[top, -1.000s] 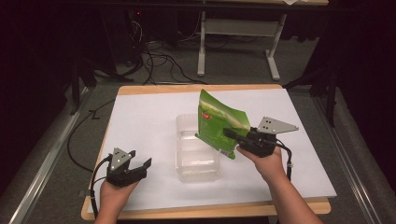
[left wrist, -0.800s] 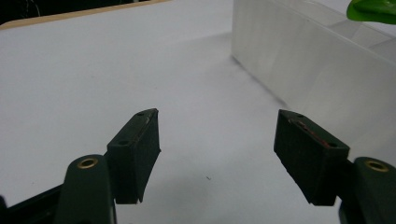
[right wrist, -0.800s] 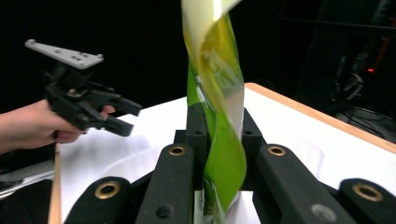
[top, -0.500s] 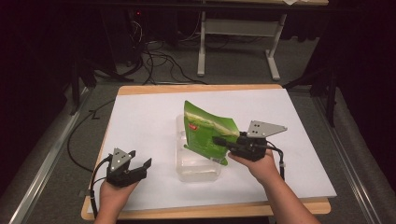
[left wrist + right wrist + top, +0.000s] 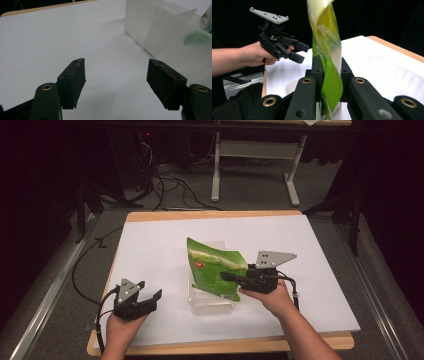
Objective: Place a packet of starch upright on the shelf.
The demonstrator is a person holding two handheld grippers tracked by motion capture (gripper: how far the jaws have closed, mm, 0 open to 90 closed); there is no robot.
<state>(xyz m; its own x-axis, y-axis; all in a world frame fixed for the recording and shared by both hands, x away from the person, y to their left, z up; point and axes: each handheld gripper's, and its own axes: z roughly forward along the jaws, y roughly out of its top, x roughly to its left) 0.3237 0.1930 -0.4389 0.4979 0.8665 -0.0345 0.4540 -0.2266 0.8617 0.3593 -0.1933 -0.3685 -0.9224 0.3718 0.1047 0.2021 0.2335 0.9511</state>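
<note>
A green snack bag (image 5: pixel 212 267) hangs over a clear plastic bin (image 5: pixel 212 303) at the middle of the white table top. My right gripper (image 5: pixel 226 277) is shut on the bag's right edge; in the right gripper view the bag (image 5: pixel 328 57) stands pinched between the jaws. My left gripper (image 5: pixel 150 296) rests near the table's front left corner, open with nothing between its fingers (image 5: pixel 73 80). The bin's frosted wall (image 5: pixel 160 32) lies to its right, and the same gripper (image 5: pixel 298 52) appears beyond the bag in the right gripper view.
The white sheet (image 5: pixel 150 250) covers a wooden table whose edge (image 5: pixel 210 347) runs along the front. Cables trail off the left side (image 5: pixel 80 270). A desk frame (image 5: pixel 250 165) and dark floor lie behind the table.
My right gripper has carried the green bag leftward and down over the bin. The left gripper has stayed in place.
</note>
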